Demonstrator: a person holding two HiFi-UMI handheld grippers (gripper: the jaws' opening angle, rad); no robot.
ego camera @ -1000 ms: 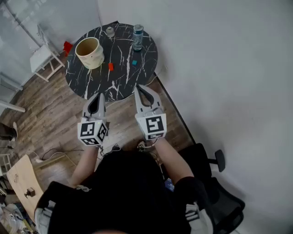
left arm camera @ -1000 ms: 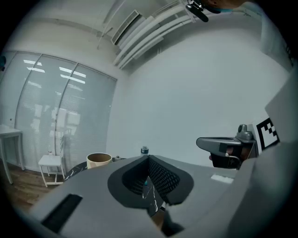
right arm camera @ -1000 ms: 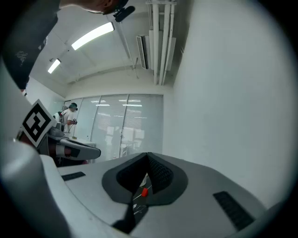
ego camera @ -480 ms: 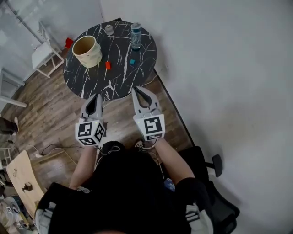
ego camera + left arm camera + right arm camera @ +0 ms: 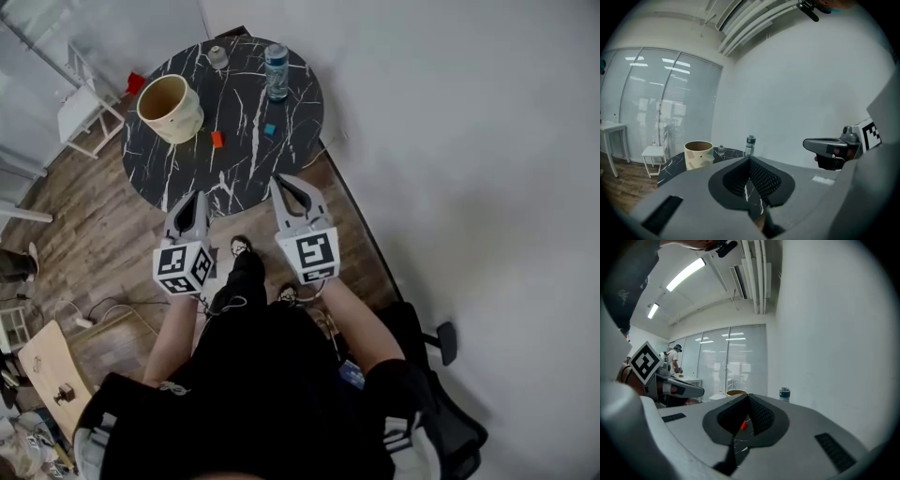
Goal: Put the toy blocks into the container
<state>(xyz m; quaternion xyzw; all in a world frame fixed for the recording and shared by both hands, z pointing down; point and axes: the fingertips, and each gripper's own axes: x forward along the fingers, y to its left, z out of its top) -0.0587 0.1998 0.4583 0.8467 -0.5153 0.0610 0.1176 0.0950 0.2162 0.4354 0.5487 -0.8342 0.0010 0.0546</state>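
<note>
- Nothing is done yet as far as I can see: the container point(image 5: 178, 120) stands at the far left of the round marble surface point(image 5: 234, 173), and its mouth shows no block inside.
- The red block point(image 5: 217, 139) lies on the surface just beside the container's near right side. The teal block point(image 5: 270, 129) lies further right, apart from it and nearer than the bottle point(image 5: 276, 72).
- I judge both blocks are left to pick up and drop in, so the task is at its very start.
- The left tool point(image 5: 194, 200) is clenched with its jaws pressed together and nothing between them.
- The right tool point(image 5: 284, 185) is clenched and empty as well. Its own view sights the red block through the gap behind its jaws, well ahead.
- Both tools are held out in front of my operator's body, side by side. They point toward the surface, with their tips stopping short of its near edge, over the wooden floor.
</note>
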